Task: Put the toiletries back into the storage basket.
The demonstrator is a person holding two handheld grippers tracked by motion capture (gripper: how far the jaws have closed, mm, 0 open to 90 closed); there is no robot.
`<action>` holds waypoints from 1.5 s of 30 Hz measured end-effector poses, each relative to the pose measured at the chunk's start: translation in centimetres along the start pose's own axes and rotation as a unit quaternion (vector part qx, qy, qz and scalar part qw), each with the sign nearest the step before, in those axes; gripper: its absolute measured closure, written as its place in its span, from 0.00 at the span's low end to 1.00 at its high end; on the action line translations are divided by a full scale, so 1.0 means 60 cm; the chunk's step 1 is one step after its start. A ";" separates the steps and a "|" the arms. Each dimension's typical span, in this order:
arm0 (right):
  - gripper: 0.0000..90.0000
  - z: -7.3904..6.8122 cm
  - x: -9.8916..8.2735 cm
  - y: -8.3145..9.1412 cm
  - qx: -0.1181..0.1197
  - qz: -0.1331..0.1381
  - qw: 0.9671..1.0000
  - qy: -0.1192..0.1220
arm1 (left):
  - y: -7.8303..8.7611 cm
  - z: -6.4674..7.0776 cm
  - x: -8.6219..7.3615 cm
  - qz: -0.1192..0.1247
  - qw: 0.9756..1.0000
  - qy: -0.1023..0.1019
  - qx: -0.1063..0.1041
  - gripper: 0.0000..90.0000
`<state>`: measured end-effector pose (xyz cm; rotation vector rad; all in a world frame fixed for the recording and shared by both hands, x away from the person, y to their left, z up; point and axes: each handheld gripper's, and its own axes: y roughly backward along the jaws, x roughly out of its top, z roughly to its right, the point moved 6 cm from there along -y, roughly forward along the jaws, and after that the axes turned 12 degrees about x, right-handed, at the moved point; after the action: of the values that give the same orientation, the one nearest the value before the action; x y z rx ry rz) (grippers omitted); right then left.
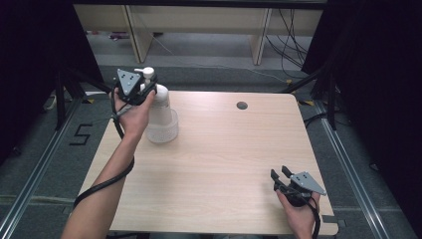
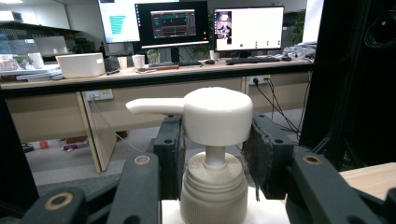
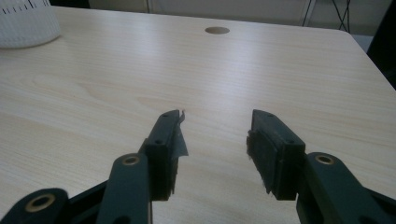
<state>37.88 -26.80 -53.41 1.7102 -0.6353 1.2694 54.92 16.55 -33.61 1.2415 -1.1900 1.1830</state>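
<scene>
The white plastic pump bottle (image 1: 160, 112) with the ribbed lower half stands upright near the far left corner of the pale wood-grain bench (image 1: 224, 164), and that's where all the action is. The left tool (image 1: 142, 85) is up at the bottle's top, jaws either side of the screw collar (image 2: 214, 193) right under the round pump head (image 2: 217, 114). From the left gripper view the pads sit close against the collar on both sides, so I'd call it pinching the neck, though the actual contact line is sort of hidden behind the cap, so take that with a grain of salt.

The key thing for whatever comes next: the bottle's long axis is straight up and down, the tool comes in level across it, and the pump's spout (image 2: 154, 106) sticks out sideways to the left in that tool's own view, above the left jaw. So a lift should go straight up, otherwise the thing tips.

The right tool (image 1: 279, 175) is way over at the near right corner, well apart from the bottle, jaws spread with nothing between them, just hovering low over bare wood (image 3: 210, 84). The left hand (image 1: 133, 115) is obviously the nearer one by far.

There's a small round cable hole (image 1: 242, 105) in the bench toward the far edge, not in anyone's way.
</scene>
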 end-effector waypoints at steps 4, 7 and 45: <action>0.60 -0.001 -0.001 -0.001 0.002 -0.002 1.000 -0.002 | 0.001 0.001 -0.006 -0.002 1.000 -0.001 -0.001 0.66; 0.60 -0.001 -0.001 -0.001 0.002 -0.001 1.000 -0.003 | 0.001 0.000 -0.012 -0.005 1.000 0.000 -0.001 0.66; 0.60 -0.006 -0.002 -0.002 0.004 -0.003 1.000 -0.020 | 0.003 -0.004 -0.066 -0.031 1.000 -0.005 0.001 0.66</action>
<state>37.76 -26.42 -53.55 1.7472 -0.6477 1.2383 54.63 16.82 -37.58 1.2786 -1.1492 1.1343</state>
